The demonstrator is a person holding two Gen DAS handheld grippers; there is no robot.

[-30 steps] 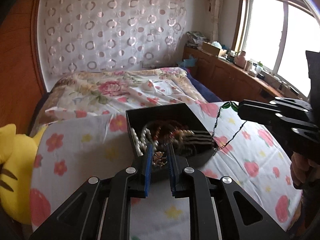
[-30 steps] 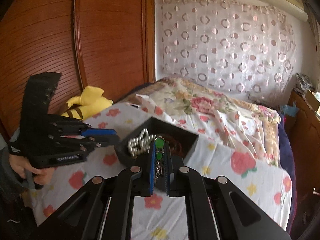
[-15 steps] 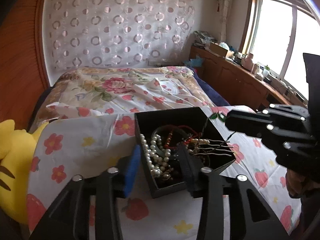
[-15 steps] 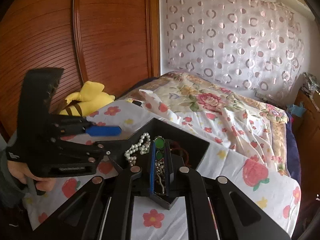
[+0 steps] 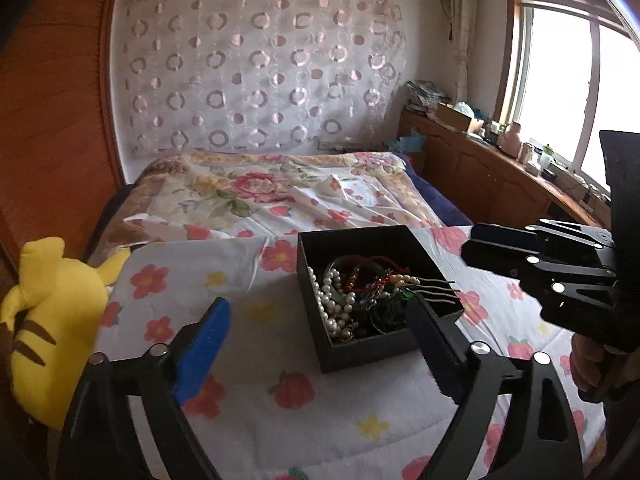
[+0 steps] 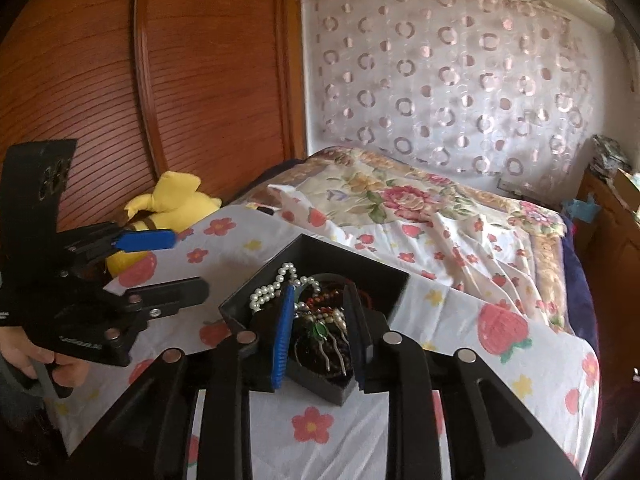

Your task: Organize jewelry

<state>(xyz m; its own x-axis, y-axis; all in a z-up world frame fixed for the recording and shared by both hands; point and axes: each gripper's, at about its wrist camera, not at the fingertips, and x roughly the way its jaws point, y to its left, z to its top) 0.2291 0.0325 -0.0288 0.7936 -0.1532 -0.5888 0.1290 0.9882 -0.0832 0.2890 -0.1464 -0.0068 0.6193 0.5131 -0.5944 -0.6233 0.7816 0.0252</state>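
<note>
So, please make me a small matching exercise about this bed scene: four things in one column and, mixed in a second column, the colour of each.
Things:
1. plush toy
2. jewelry box
3. bead string along the box's left wall
4. pad on the left gripper's left finger

Colours:
a. blue
b. pearl white
c. yellow
d. black

Pairs: 1-c, 2-d, 3-b, 4-a
</note>
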